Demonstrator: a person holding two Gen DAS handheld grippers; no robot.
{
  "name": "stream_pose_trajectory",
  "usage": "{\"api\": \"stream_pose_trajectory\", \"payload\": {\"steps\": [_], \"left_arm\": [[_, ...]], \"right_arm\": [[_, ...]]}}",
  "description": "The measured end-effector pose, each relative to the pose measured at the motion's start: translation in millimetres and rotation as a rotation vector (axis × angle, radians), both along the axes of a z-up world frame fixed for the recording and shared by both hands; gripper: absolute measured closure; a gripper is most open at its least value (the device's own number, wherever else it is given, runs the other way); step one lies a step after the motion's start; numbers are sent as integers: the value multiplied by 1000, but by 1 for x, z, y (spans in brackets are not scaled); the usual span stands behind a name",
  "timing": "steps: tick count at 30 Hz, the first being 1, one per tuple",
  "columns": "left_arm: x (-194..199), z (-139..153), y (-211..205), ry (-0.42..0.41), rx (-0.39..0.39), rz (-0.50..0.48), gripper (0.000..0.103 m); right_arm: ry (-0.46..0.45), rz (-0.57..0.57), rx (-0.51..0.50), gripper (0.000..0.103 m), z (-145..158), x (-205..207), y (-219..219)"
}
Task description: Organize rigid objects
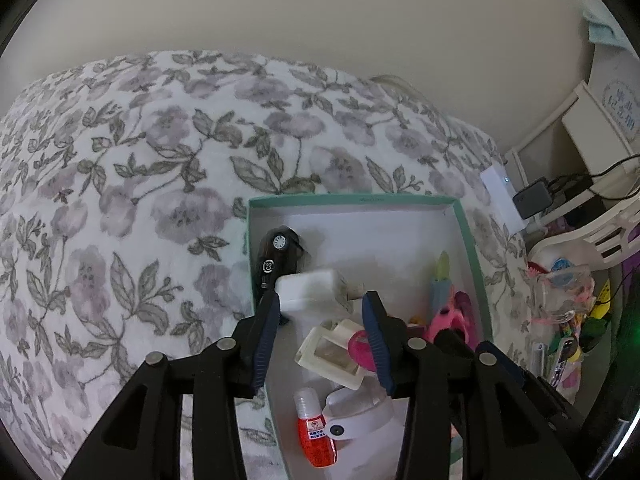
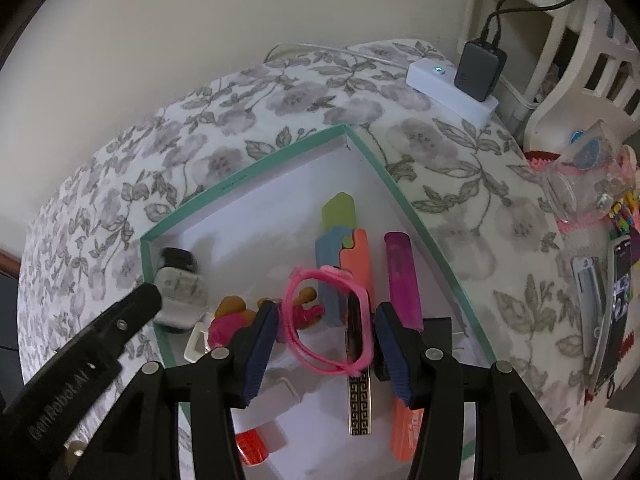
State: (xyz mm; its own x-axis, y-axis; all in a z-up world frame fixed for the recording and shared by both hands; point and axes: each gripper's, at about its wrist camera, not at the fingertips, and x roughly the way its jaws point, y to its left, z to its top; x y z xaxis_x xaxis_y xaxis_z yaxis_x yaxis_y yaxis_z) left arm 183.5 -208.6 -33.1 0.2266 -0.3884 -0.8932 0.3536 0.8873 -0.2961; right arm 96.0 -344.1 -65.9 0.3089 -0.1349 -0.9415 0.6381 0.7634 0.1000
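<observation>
A teal-rimmed white box [image 1: 352, 199] lies on the floral bed cover and also shows in the right wrist view [image 2: 280, 156]. My left gripper [image 1: 320, 312] is open just above the box; a blurred white power adapter [image 1: 312, 286] lies free between its fingertips, beside a black toy car [image 1: 276, 254]. My right gripper [image 2: 326, 320] is open over the box, and pink sunglasses [image 2: 320, 320] sit between its fingers, seemingly free. Also in the box: a red bottle [image 1: 314, 436], a white frame [image 1: 332, 354], coloured sticks [image 2: 352, 264] and a magenta tube [image 2: 402, 280].
A white power strip [image 2: 440, 84] with a black charger [image 2: 478, 70] lies at the bed's far corner. Cluttered toys and a clear bag [image 2: 588, 176] lie right of the box. A white shelf [image 1: 592, 140] stands beyond. The left gripper's arm [image 2: 80, 360] reaches in at the left.
</observation>
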Motion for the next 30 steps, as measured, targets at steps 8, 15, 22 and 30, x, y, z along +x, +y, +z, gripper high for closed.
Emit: {"api": "stream_pose_trajectory", "payload": {"steps": [8,15,22,30], "left_arm": [[-9,19,26,-43,3,52,47],[-32,24,36,-99,112,57,31],[-49,17,53,-108,217,85,13],[-64,6,82,-123,304,125,12]], "right_arm": [[-10,20,-23,46,11,-15,12],[-13,46,-66,37,16,-32,31],[-6,69,-73,30,12,-48,48],[-25,71,-67,17,10,-65,61]]}}
